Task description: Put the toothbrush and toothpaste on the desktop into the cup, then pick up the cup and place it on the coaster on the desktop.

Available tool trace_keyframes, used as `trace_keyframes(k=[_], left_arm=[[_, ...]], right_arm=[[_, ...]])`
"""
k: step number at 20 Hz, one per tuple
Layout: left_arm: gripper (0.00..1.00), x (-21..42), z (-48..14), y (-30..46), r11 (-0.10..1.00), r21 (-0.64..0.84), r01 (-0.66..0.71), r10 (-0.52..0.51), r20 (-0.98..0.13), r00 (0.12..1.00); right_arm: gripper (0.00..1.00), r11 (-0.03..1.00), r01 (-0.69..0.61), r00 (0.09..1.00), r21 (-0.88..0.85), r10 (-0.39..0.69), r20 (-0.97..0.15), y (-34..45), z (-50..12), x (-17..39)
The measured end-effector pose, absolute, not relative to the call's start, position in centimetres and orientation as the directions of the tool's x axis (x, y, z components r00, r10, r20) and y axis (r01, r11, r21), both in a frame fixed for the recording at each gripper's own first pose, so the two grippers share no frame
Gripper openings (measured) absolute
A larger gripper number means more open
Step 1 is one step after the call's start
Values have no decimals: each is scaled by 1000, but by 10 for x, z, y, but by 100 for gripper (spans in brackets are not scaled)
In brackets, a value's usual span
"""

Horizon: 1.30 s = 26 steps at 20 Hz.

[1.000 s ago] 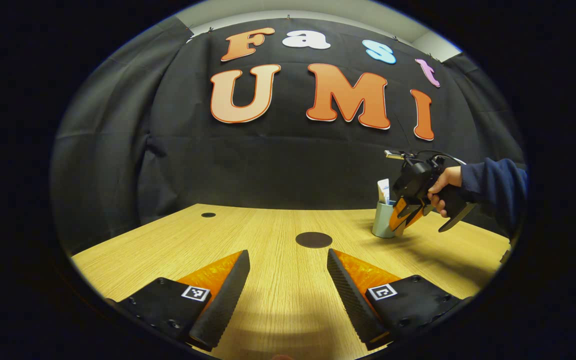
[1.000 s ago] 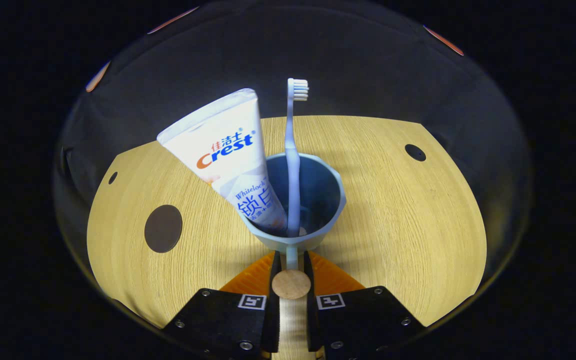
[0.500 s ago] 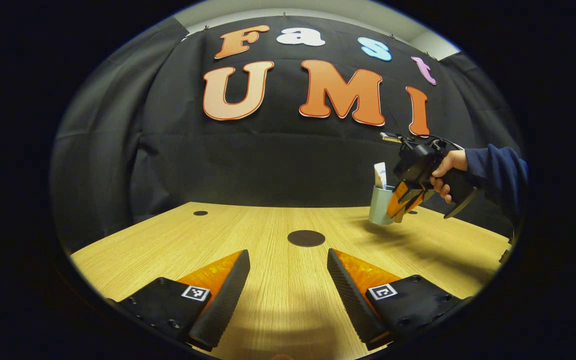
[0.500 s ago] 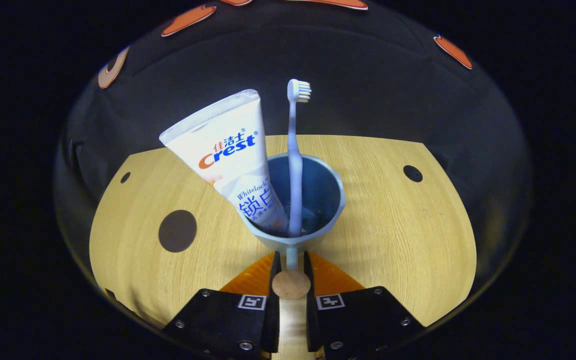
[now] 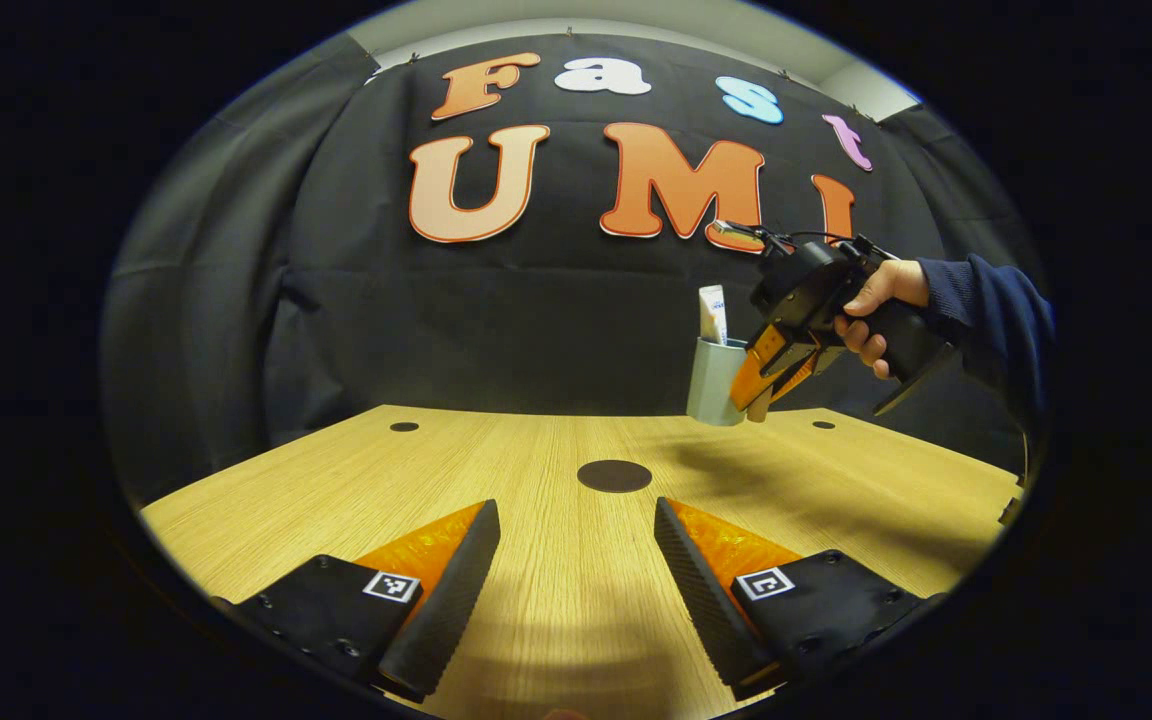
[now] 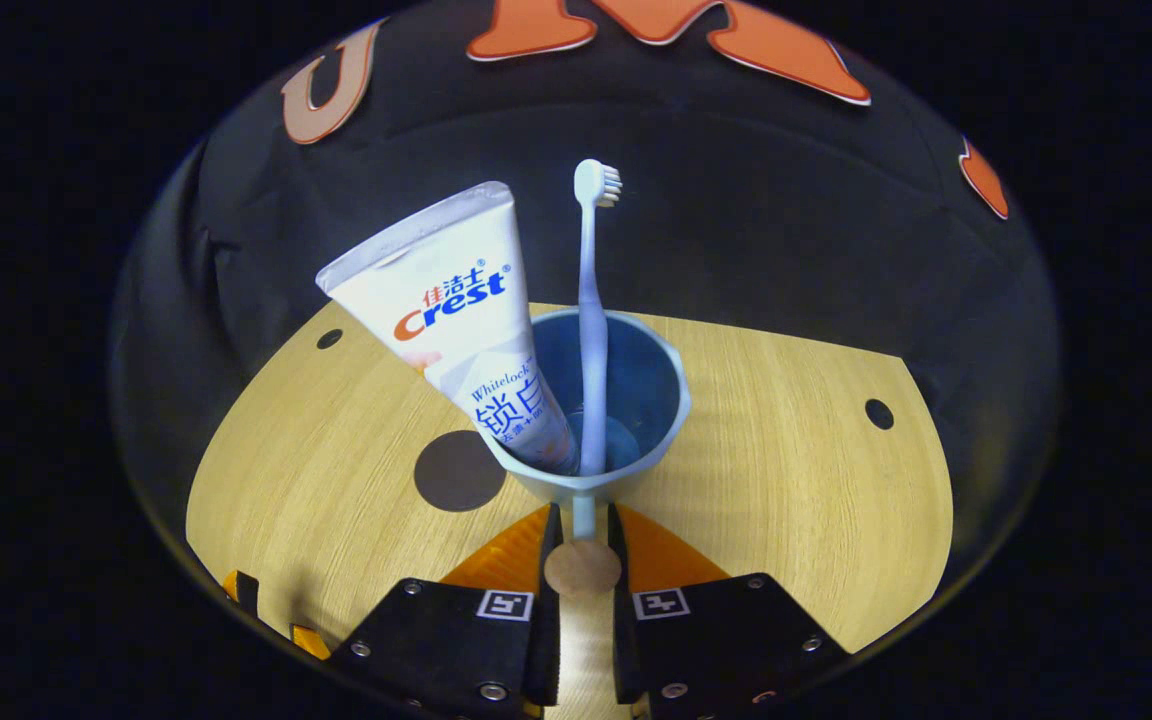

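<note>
Right hand-held gripper (image 6: pixel 577 530) is clamped on the cup's handle tab, both fingers pinching it, w/ the blue cup (image 6: pixel 626 400) carried in the air above the counter (image 6: pixel 796 470). Inside the cup: toothpaste tube (image 6: pixel 456 310) leaning to the cup's left, toothbrush (image 6: pixel 591 330) near upright, bristles up. The coaster (image 6: pixel 458 470), a dark round disc, lies on the counter just left of the cup and below it.

Left hand-held gripper (image 5: pixel 576 575) sits low over the counter, fingers spread wide, gripping nothing; the coaster (image 5: pixel 614 475) is just beyond its tips. Farther off, the cup (image 5: pixel 716 380) hangs well above the counter, right of the coaster, in the other gripper held by a hand (image 5: pixel 871 305) in a blue sleeve.

To do this step well: keep the cup level so the tube doesn't tip out, bring it over the coaster centre, lower straight, release only once the base is flat.

Vs 1 s ago: the cup has gone from counter level up into the air and closer to the coaster.
</note>
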<state>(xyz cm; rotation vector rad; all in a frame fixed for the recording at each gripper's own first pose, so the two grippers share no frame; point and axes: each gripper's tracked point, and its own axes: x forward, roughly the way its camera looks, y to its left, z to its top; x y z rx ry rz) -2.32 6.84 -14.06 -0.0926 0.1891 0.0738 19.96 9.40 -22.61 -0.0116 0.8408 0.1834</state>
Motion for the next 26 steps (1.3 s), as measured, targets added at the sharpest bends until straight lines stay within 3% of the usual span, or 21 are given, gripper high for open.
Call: trace_keyframes(k=[12, 26], left_arm=[[98, -34, -152, 95, 988, -99, -117, 97, -188, 977], [98, -27, -144, 90, 987, -101, -126, 106, -188, 976]], right_arm=[[22, 956, -276, 588, 105, 254, -768, 95, -231, 200], [22, 957, -272, 578, 98, 244, -779, 95, -228, 198]])
